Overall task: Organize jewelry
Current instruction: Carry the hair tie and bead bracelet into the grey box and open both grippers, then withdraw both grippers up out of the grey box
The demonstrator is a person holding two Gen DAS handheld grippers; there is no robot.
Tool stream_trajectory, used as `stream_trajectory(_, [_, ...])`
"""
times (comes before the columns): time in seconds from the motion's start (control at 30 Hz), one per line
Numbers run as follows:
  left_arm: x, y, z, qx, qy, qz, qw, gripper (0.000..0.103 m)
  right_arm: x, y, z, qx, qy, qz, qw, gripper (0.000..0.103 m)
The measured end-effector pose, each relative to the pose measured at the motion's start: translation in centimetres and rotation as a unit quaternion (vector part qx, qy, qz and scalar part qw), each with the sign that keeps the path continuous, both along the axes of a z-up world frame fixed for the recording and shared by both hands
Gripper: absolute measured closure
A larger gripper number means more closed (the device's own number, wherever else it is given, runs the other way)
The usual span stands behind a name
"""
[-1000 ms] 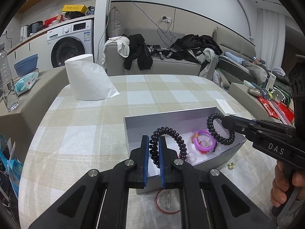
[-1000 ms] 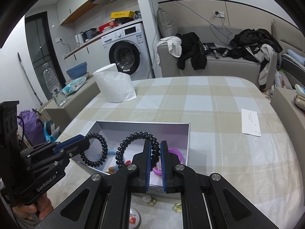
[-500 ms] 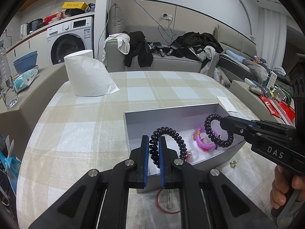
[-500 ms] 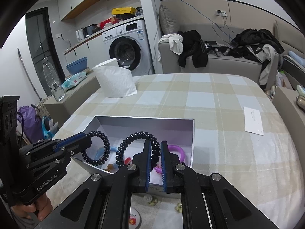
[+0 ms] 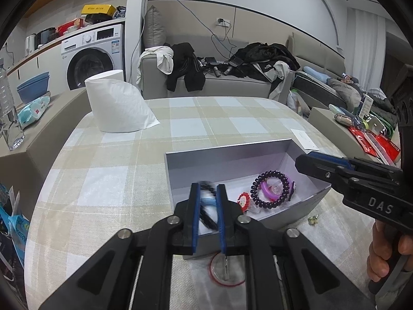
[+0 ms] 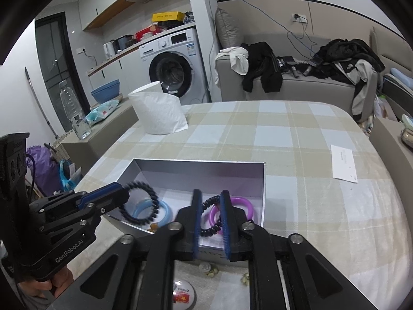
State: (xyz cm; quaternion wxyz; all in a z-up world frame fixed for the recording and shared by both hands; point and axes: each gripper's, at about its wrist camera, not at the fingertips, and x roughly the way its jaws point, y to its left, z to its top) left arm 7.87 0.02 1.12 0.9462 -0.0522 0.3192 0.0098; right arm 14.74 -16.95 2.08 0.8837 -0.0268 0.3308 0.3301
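"DAS" on right claw [image 5: 303, 162], "GenRobot.AI" on left claw [image 6: 121, 193]

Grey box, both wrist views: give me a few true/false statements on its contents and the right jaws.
1. A black coil hair tie lies over the purple ring. True.
2. The right gripper grips that tie. False: its jaws stand apart, clear of it.
3. A blue ring is in the grey box. True.
4. The paper roll is inside the box. False: it stands on the checked tablecloth beyond it.
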Motion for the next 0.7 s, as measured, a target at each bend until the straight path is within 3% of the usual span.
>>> stream_trajectory(0.03, [-0.1,-0.1,0.1,0.001,-0.002,0.0,1.0,0.084,-0.2,-0.2,0.2,0.004,-0.002,0.001,1.0,0.072])
stream_trajectory(0.1, [-0.6,-0.3,0.4,0.001,-0.008,-0.008,0.9999,0.073,-0.7,-0.6,0.9,0.014,-0.014,0.0,1.0,0.048])
stream_trajectory(0.17, [-0.9,-0.4,0.7,0.004,-0.009,-0.01,0.9999,0.043,-1.2,-1.2,1.4,0.022,-0.021,0.0,1.0,0.035])
stream_trajectory(0.23, [-1.4,-0.5,1.0,0.004,-0.012,-0.01,0.9999,0.027,-1.5,-1.7,1.7,0.022,-0.023,0.003,0.999,0.021])
stream_trajectory(0.3, [-1.8,-0.5,1.2,0.003,-0.014,-0.011,0.9998,0.018,-1.9,-2.2,1.8,0.017,-0.024,0.006,1.0,0.002])
stream_trajectory(0.37, [-2.1,-0.6,1.2,0.001,-0.012,-0.011,0.9999,0.006,-2.2,-2.7,1.6,0.006,-0.024,0.009,1.0,0.0])
stream_trajectory(0.43, [-2.5,-0.6,1.0,-0.002,-0.011,-0.008,0.9999,0.001,-2.5,-3.0,1.2,-0.01,-0.019,0.01,1.0,0.0])
stream_trajectory(0.7, [-3.7,-0.3,-0.7,-0.019,0.013,-0.003,0.9997,0.001,-3.3,-3.4,-1.2,-0.061,0.003,0.02,0.998,0.0])
